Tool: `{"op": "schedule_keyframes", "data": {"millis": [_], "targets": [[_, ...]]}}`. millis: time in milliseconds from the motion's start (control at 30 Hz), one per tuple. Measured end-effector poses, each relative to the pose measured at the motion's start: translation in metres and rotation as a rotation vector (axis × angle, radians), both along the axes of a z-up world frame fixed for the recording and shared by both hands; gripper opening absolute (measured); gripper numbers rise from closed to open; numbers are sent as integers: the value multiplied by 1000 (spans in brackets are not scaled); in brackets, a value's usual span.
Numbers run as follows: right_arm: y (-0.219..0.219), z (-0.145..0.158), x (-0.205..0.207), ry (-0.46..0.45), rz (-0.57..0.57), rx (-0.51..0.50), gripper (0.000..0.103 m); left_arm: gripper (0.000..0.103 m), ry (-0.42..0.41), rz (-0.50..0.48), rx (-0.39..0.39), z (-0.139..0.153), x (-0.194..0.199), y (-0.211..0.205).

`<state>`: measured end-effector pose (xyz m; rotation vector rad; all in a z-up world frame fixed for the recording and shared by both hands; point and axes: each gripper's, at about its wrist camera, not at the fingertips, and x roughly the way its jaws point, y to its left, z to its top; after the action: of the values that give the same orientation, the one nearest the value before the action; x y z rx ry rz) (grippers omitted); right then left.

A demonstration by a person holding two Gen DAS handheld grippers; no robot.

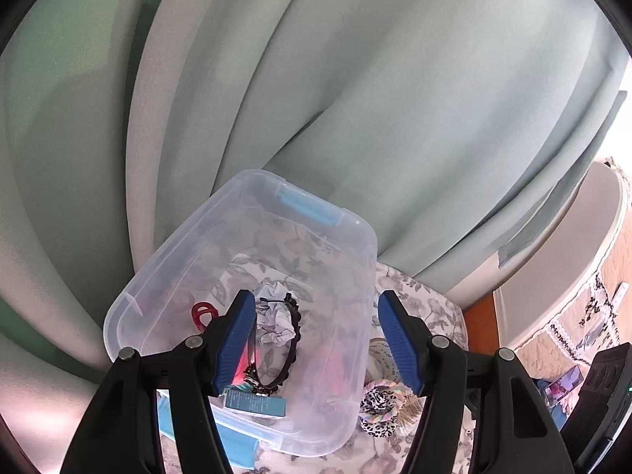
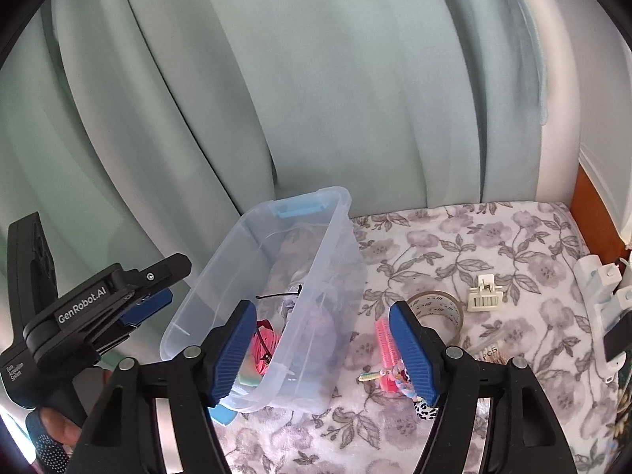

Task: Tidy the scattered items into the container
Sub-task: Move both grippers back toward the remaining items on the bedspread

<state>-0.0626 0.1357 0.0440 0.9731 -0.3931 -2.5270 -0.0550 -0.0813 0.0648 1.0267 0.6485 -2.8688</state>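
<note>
A clear plastic container (image 1: 130,308) stands on a floral cloth; it also shows in the right wrist view (image 2: 339,205). Inside lie a red claw clip (image 1: 203,312), a white scrunchie (image 1: 272,322), a black beaded headband (image 1: 294,335) and a teal box (image 1: 256,403). My left gripper (image 1: 316,343) is open and empty above the container; it shows from the side in the right wrist view (image 2: 146,308). My right gripper (image 2: 322,355) is open and empty over the container's right wall. A pink comb (image 2: 383,339), a tape roll (image 2: 438,308), a white clip (image 2: 484,296) and a leopard scrunchie (image 1: 377,414) lie on the cloth.
Pale green curtains (image 1: 316,79) hang behind the container. The floral cloth (image 2: 493,237) stretches to the right, ending at a wooden edge (image 2: 592,213). White devices (image 2: 604,296) lie at the far right. A blue lid (image 1: 237,446) lies under the container's near end.
</note>
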Motion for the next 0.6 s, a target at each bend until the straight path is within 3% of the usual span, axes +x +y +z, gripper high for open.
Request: {"op": "schedule_keyframes", "data": {"millis": [233, 600], "targets": [[48, 7, 3, 4, -42, -122, 76, 66, -8, -68, -78, 8, -8, 44], [115, -7, 18, -21, -121, -258, 77, 66, 14, -179, -300, 20, -1, 128]]}}
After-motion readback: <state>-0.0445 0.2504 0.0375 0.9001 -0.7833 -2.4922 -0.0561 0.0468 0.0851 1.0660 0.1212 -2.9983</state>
